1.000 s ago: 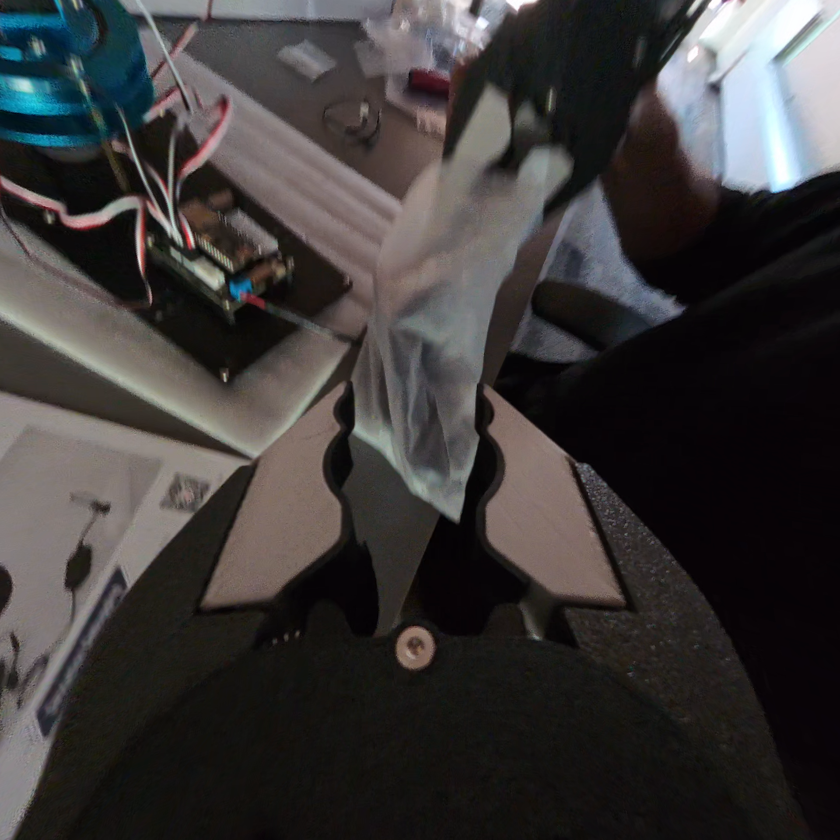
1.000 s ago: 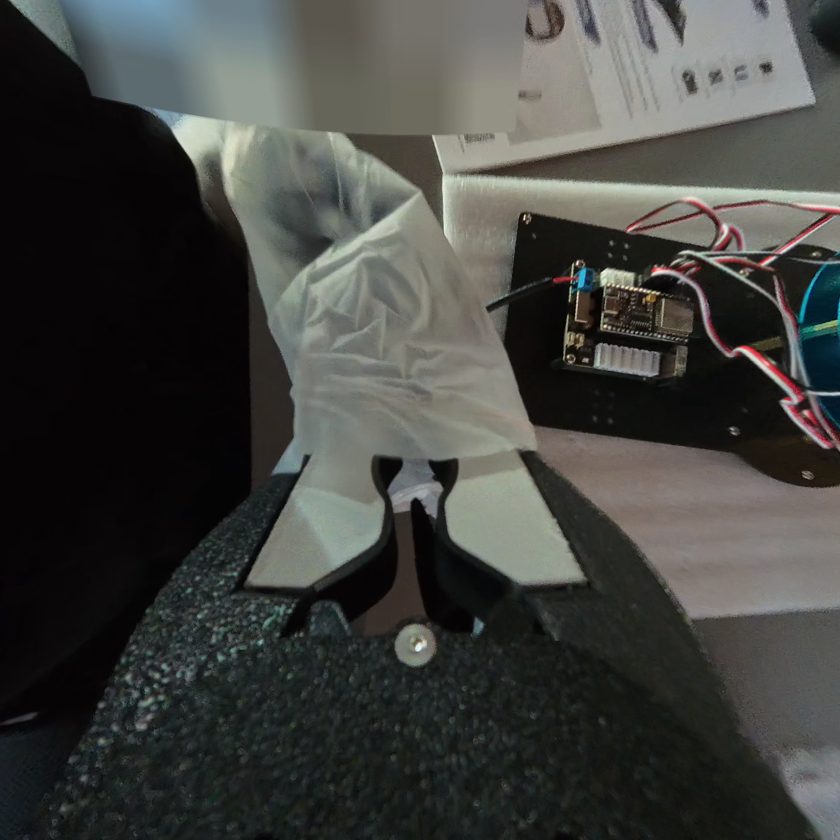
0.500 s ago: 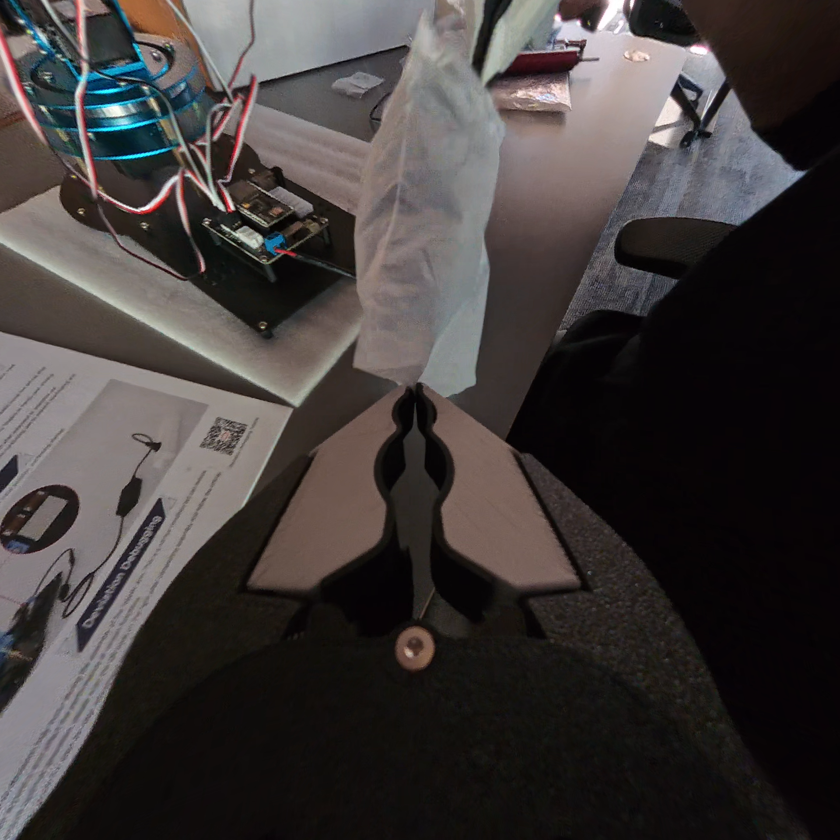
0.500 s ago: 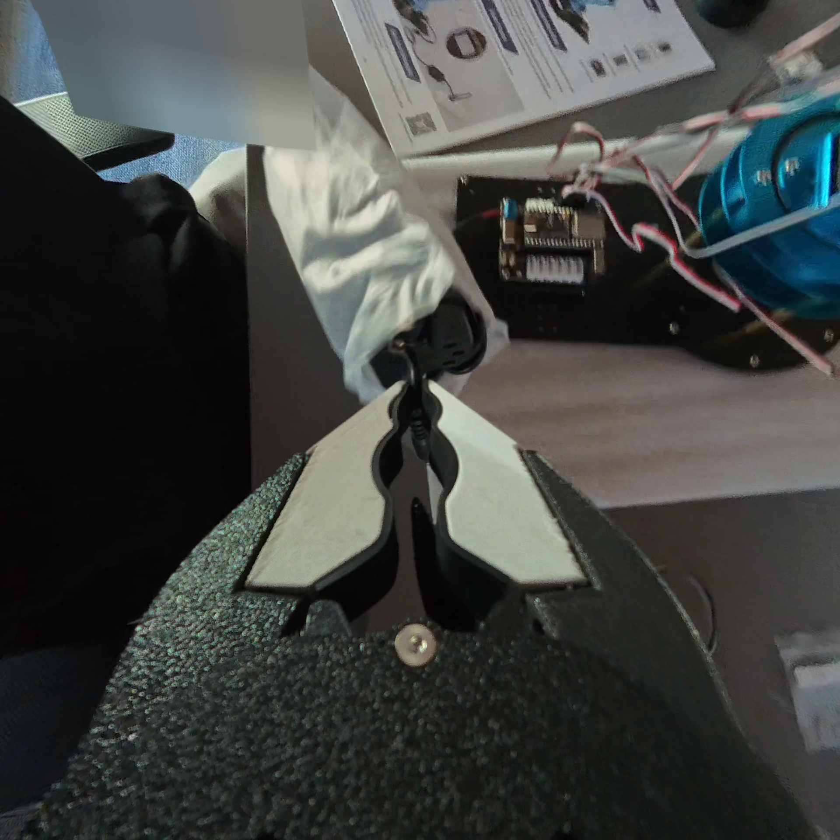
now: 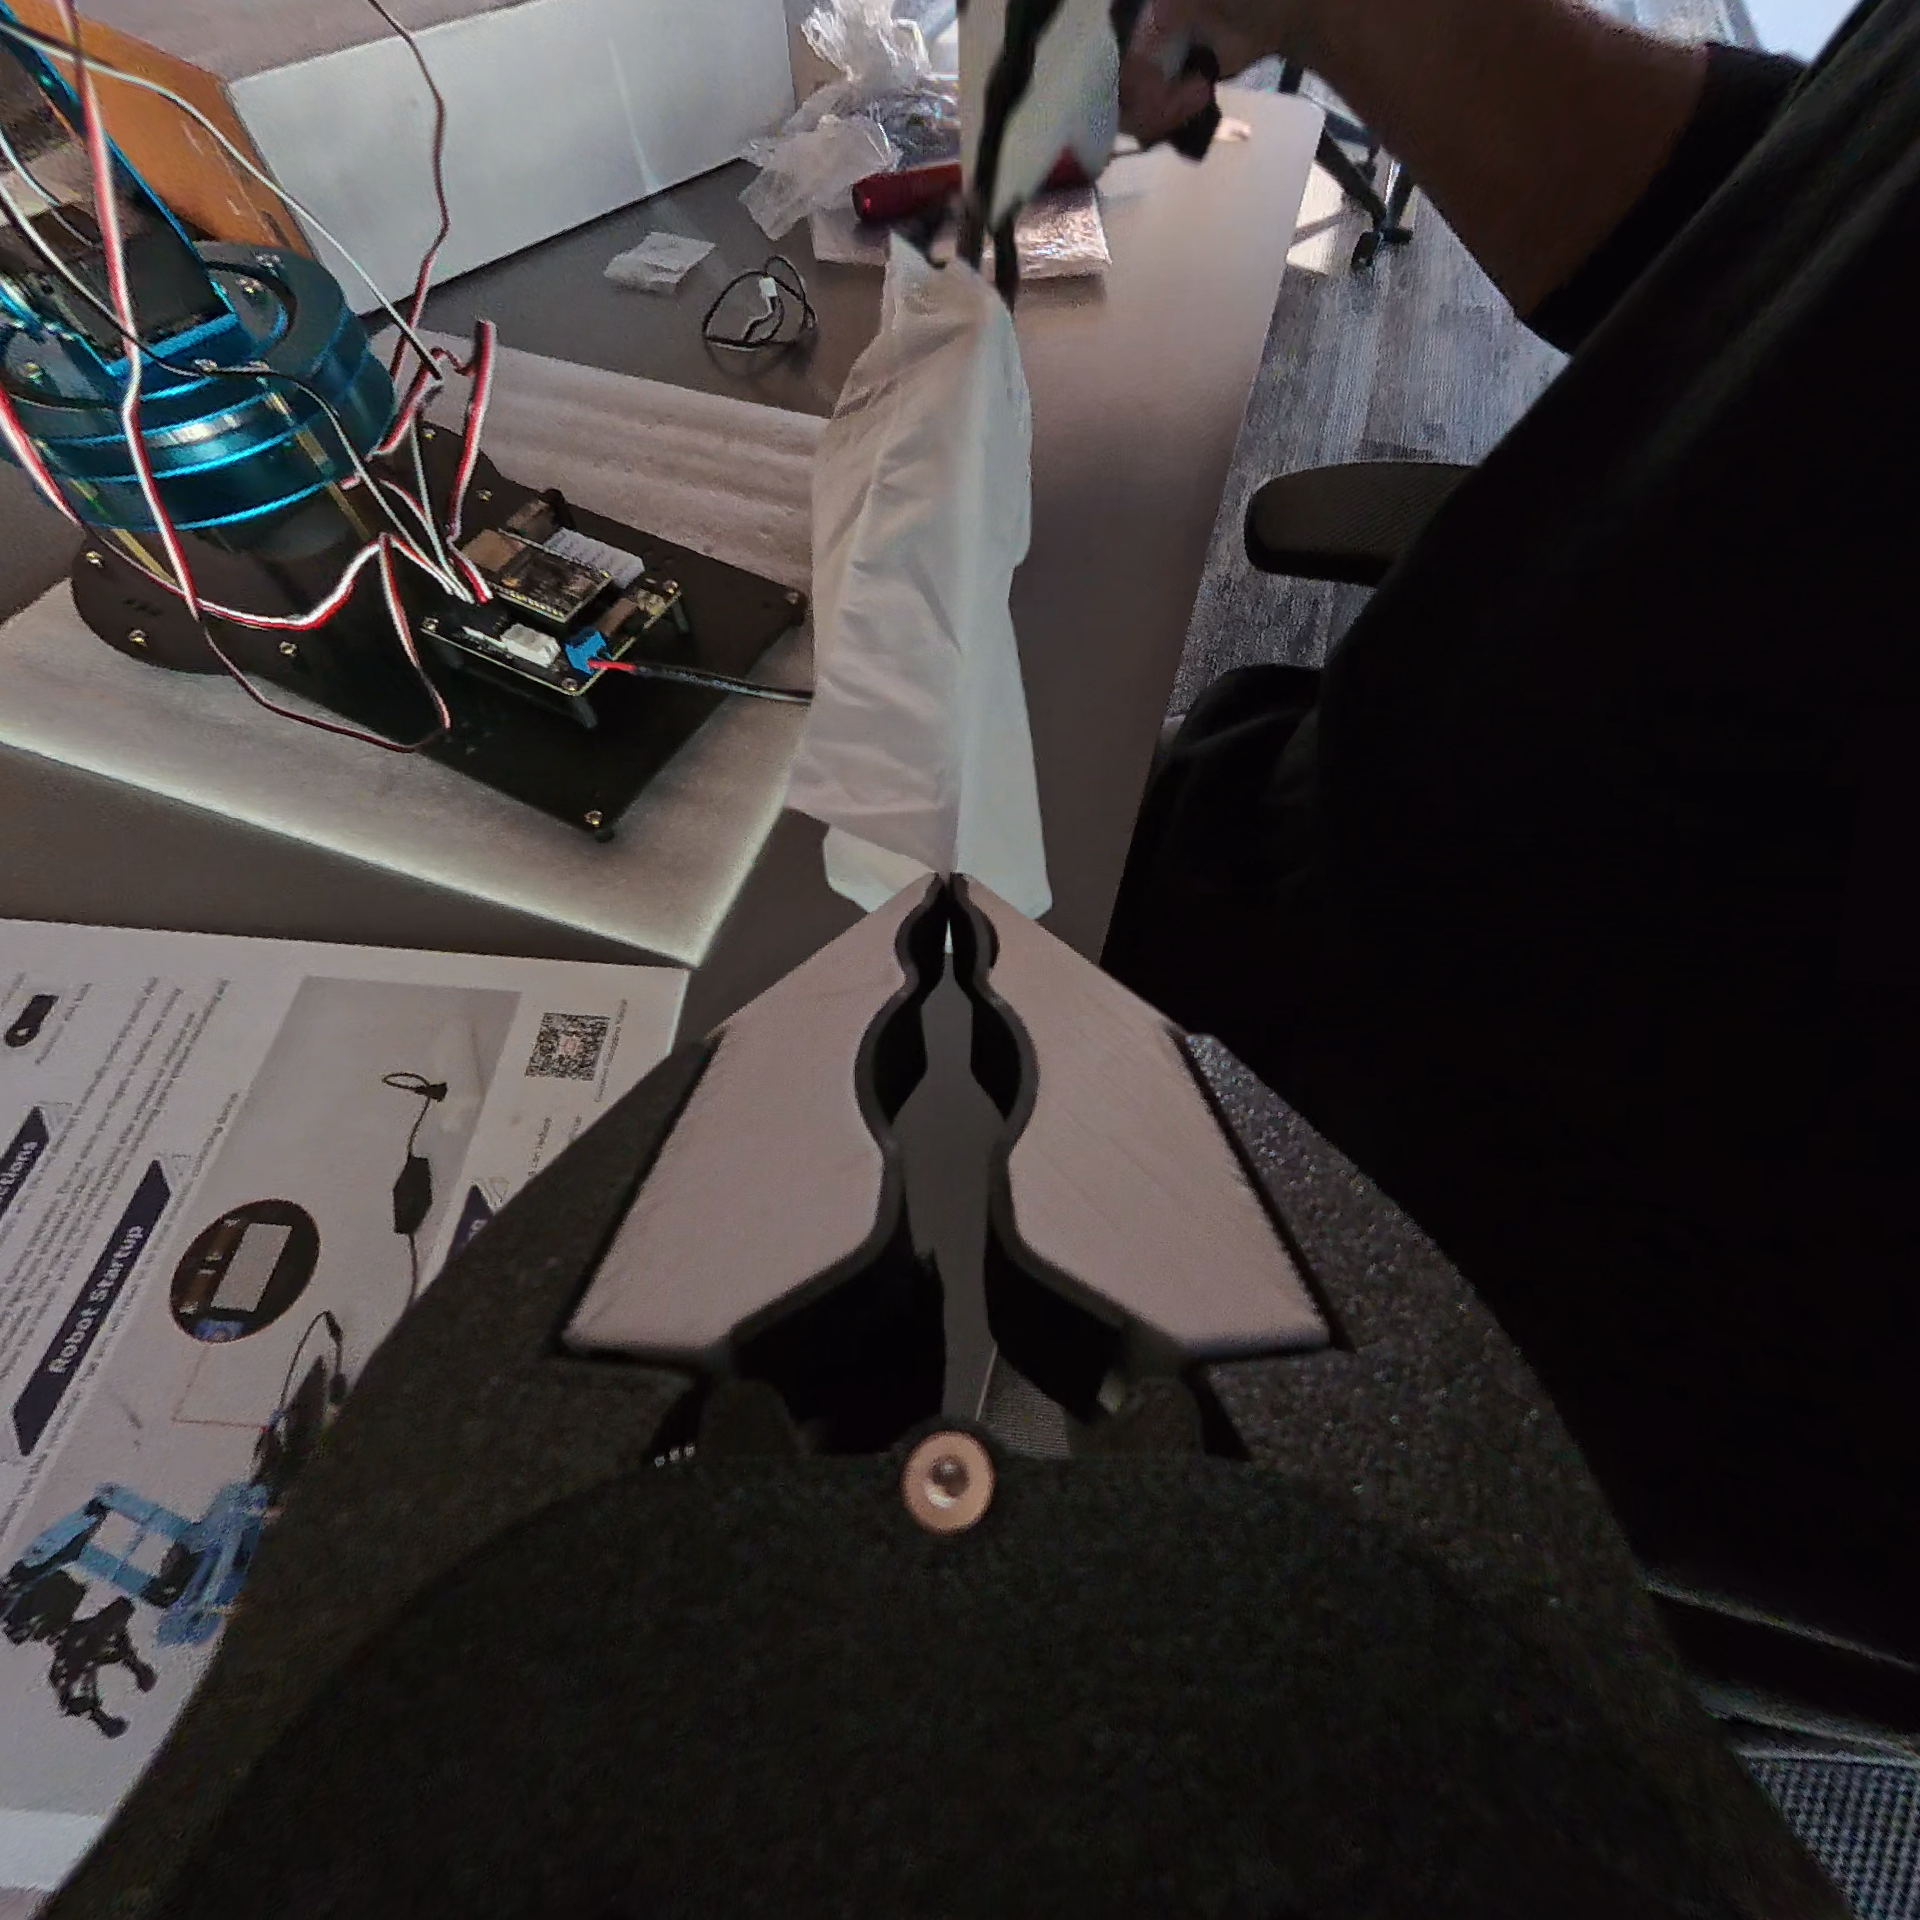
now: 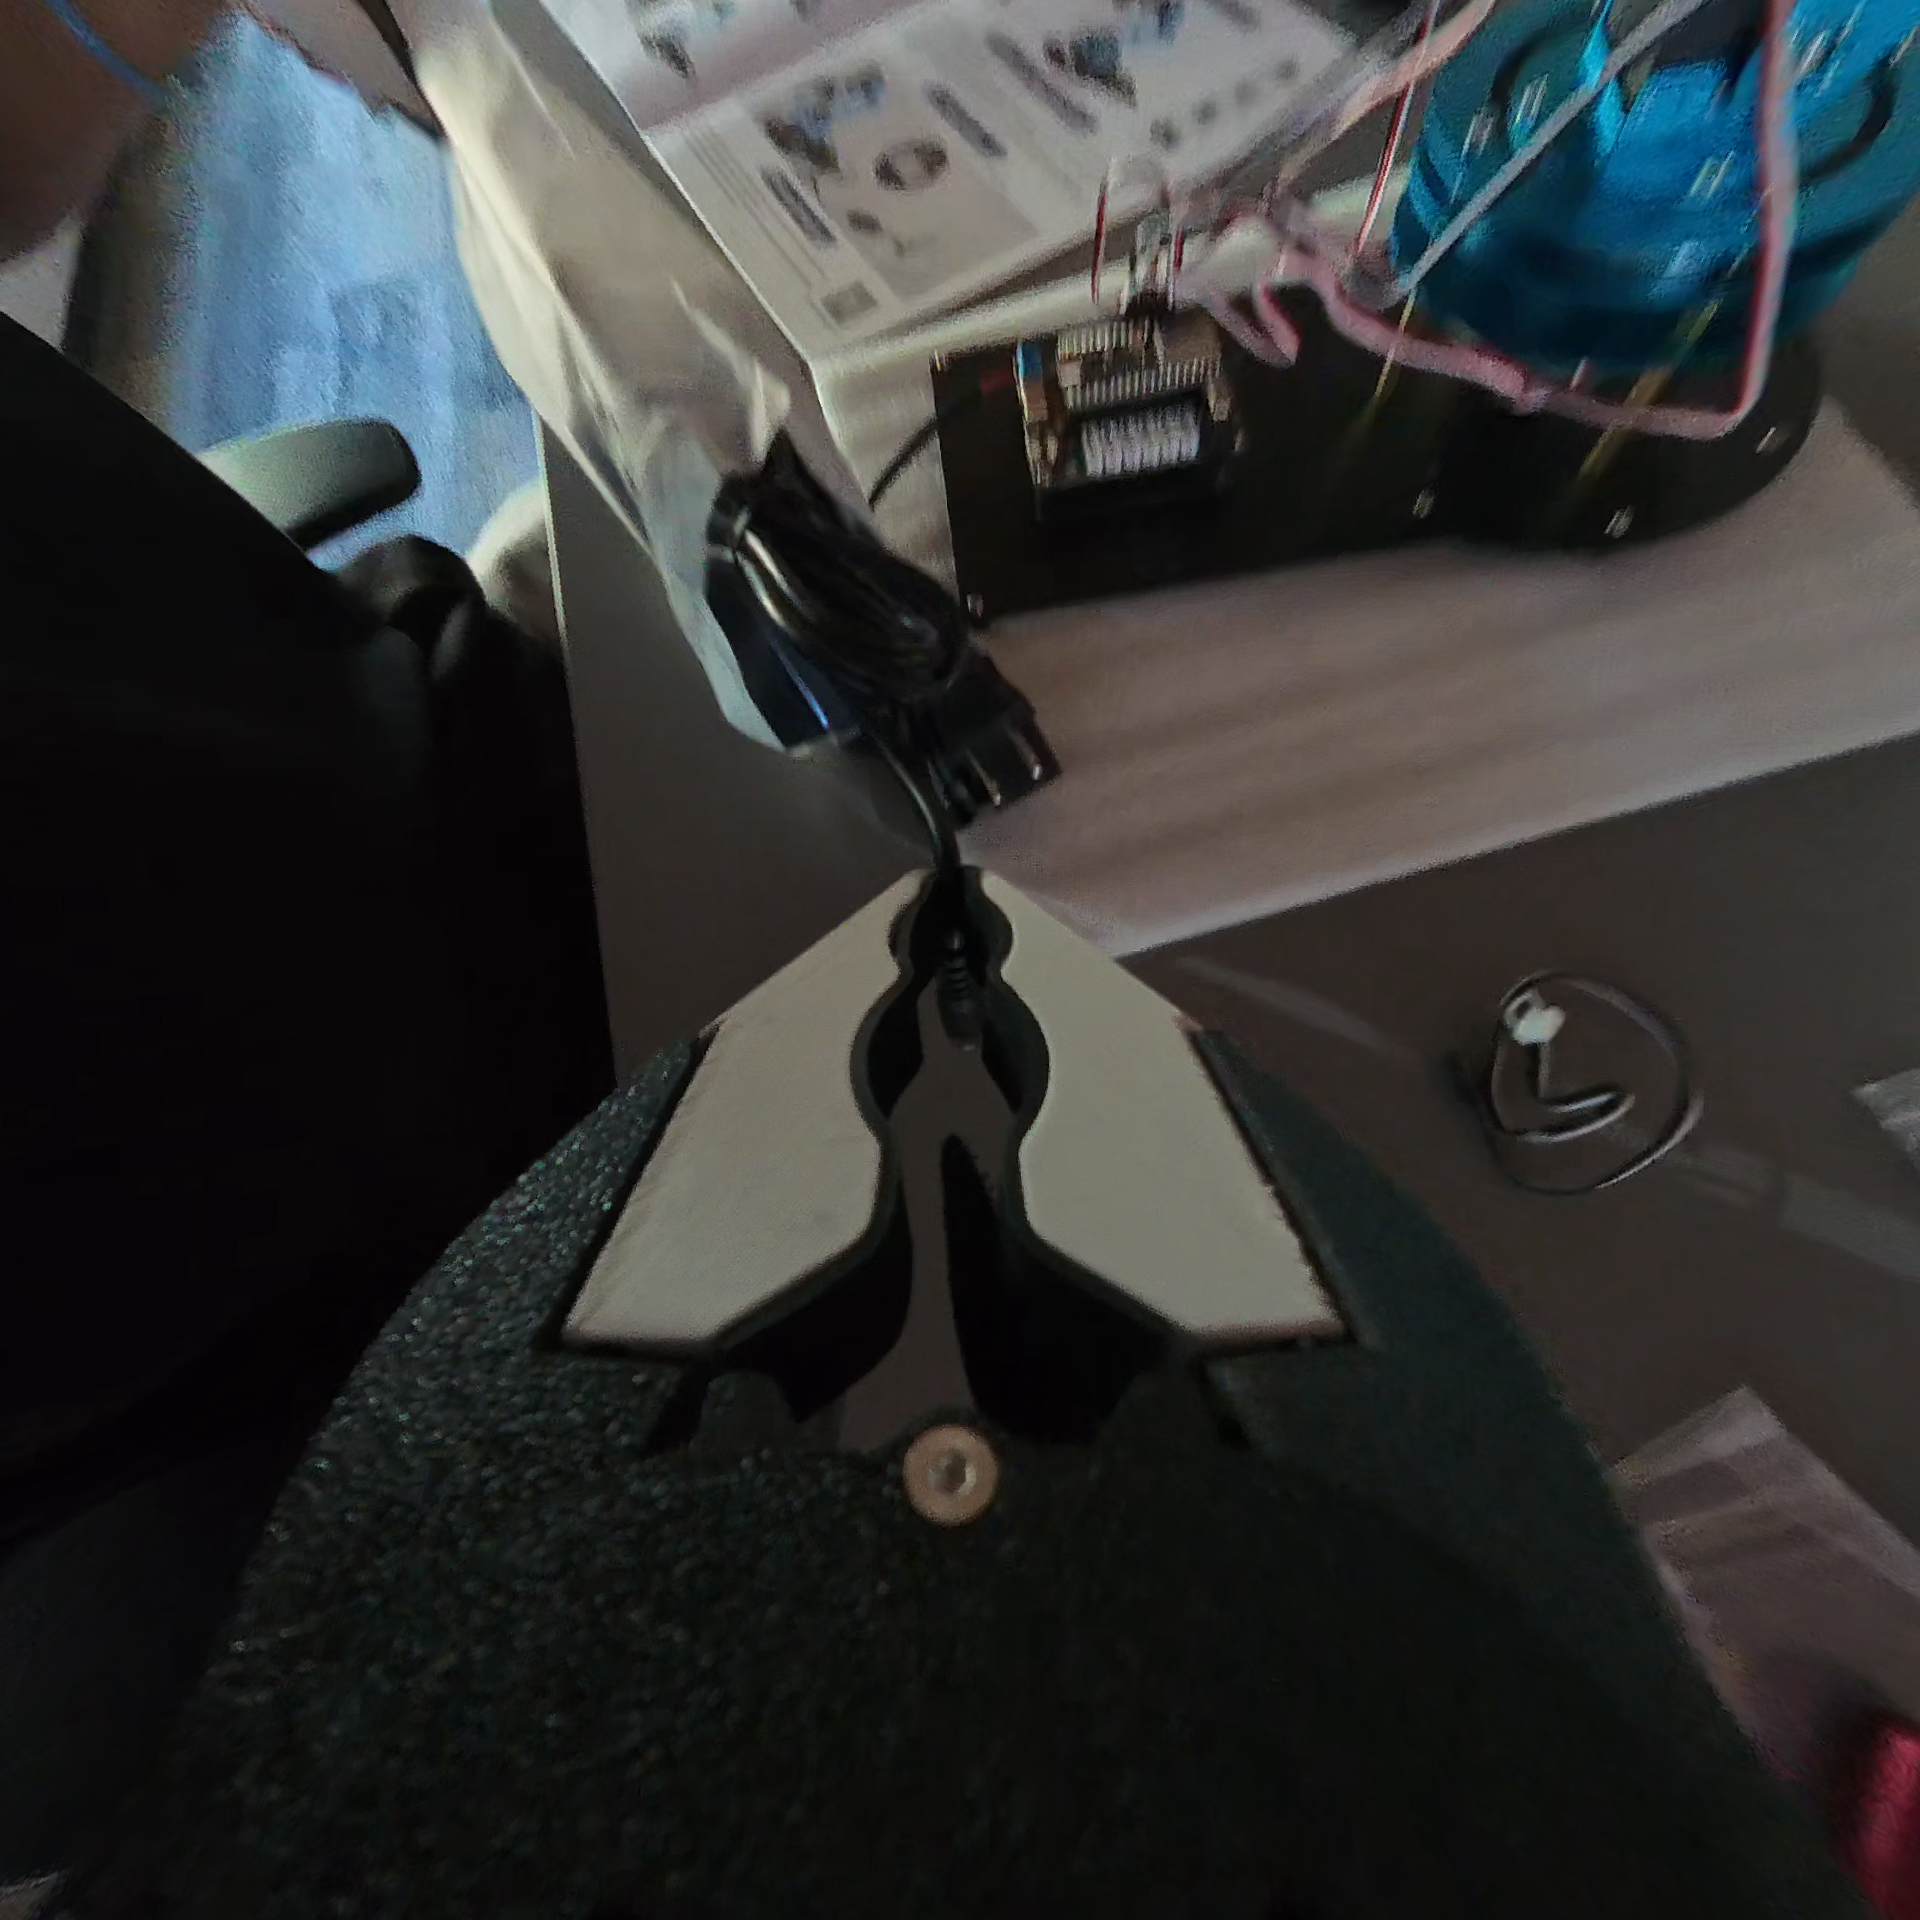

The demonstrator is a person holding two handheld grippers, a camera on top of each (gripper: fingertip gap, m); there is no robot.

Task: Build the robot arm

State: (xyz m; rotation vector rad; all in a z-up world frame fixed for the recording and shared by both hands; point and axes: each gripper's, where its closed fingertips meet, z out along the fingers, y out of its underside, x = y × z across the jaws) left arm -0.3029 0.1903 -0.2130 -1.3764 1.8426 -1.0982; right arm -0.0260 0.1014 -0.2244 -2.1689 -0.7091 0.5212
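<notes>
A white, half-see-through plastic bag (image 5: 925, 582) hangs upright between my two grippers at the table's edge. My left gripper (image 5: 948, 883) is shut on the bag's bottom edge. My right gripper (image 6: 951, 883), seen above in the left wrist view (image 5: 997, 208), is shut on the thin black cable (image 6: 940, 831), whose barrel plug (image 6: 961, 1003) lies between the fingers. The cable leads to a black power adapter with coiled cord (image 6: 873, 644), which sticks out of the blurred bag's (image 6: 623, 343) mouth.
A blue robot arm base (image 5: 187, 416) with red and white wires stands on a black plate with a circuit board (image 5: 551, 613), on white foam (image 5: 665, 447). A printed sheet (image 5: 260, 1143) lies nearby. A small cable loop (image 6: 1569, 1081), a white box (image 5: 499, 104) and a person in dark clothing (image 5: 1558, 831) are close. Across from one pair of fingers to the other is roughly 30 cm. My right tips are roughly 25 cm from the blue robot arm base (image 5: 187, 416). It turns up in the right wrist view (image 6: 1475, 82) as well.
My left gripper closed on the bag's bottom edge. My right gripper, shut on the cable, pulled away from the bag, and the black adapter came out of the bag's mouth.
</notes>
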